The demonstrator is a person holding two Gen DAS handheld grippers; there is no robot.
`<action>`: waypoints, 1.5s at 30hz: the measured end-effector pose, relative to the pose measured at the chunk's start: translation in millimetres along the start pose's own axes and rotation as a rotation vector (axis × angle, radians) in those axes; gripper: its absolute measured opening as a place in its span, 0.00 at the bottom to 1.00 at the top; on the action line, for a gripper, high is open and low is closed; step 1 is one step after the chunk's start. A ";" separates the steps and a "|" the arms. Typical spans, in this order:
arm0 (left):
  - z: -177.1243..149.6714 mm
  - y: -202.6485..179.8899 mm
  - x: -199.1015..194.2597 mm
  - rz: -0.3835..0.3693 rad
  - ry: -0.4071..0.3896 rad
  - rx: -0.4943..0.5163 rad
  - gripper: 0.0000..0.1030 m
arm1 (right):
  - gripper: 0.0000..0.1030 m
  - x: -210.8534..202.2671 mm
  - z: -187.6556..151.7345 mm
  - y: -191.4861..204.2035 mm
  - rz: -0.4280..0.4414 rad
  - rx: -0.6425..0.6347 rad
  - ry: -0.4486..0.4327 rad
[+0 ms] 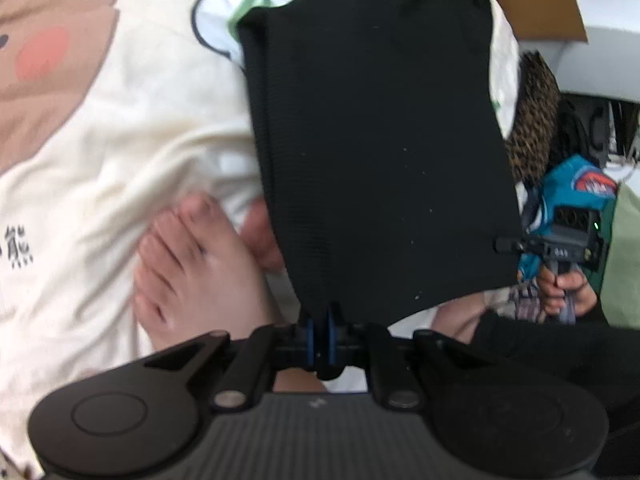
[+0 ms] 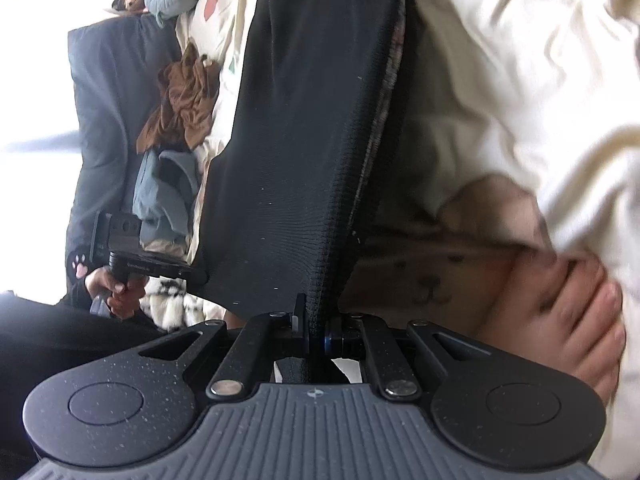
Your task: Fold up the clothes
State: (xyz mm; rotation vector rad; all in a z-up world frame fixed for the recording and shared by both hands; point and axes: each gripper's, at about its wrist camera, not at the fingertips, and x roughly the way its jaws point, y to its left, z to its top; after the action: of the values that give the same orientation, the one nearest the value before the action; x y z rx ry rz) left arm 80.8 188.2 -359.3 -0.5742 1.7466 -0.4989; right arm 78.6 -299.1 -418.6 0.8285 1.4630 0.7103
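Black knit garment (image 1: 380, 140) is what I'm dealing with here, and honestly can't tell yet if it's a top or shorts, it's just a dark ribbed panel hanging in the air between my two grippers. Closest in, my left gripper (image 1: 320, 338) has its blue pads squeezed together on one bottom corner of the hem, and my right gripper (image 2: 316, 334) is pinched onto the other edge, with fabric running straight up out of the jaws. So both are clamped on cloth, nothing open. It's held up off the cream bedsheet (image 1: 132, 140), the one with the cartoon bear print, and my bare foot (image 1: 192, 264) is resting on that sheet just beside the hanging cloth. The knit looks light, soft and pretty floppy, it drapes with no stiffness at all, so I reckon it'll sag in the middle unless I keep the two corners pulled apart and level. Corners or the hem seam seem like the best places to hold, since the ribbing is thicker there and less likely to slip. Farther back there's a crumpled brown garment (image 2: 180, 100) and a blue-grey one (image 2: 168, 192) piled on the bed, well apart from this piece.
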 end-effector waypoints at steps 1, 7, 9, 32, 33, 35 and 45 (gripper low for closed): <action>-2.3 1.4 2.0 -0.004 0.005 -0.001 0.07 | 0.04 -0.9 -3.3 -0.7 0.004 0.006 0.004; -20.6 30.2 -0.2 -0.028 0.041 -0.010 0.07 | 0.04 -3.4 -13.8 2.1 0.013 0.015 0.011; -17.5 33.1 2.6 -0.028 0.044 -0.014 0.07 | 0.04 -3.4 -14.3 2.4 0.012 0.012 0.011; 51.7 13.4 -52.3 -0.076 -0.250 -0.046 0.07 | 0.04 -38.5 44.1 15.0 0.022 -0.025 -0.222; 54.5 12.3 -55.2 -0.076 -0.266 -0.046 0.07 | 0.04 -38.8 48.2 16.5 0.019 -0.029 -0.228; 60.8 9.1 -61.7 -0.086 -0.307 -0.046 0.07 | 0.04 -39.5 56.3 19.8 0.014 -0.037 -0.240; 105.0 -13.0 -74.4 -0.086 -0.427 0.021 0.07 | 0.05 -44.3 87.9 24.5 -0.010 -0.044 -0.296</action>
State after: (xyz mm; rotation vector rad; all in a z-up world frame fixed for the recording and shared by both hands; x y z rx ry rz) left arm 199.7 220.1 -319.7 -0.6879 1.3142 -0.4178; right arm 167.9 -326.8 -379.2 0.8525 1.1813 0.5828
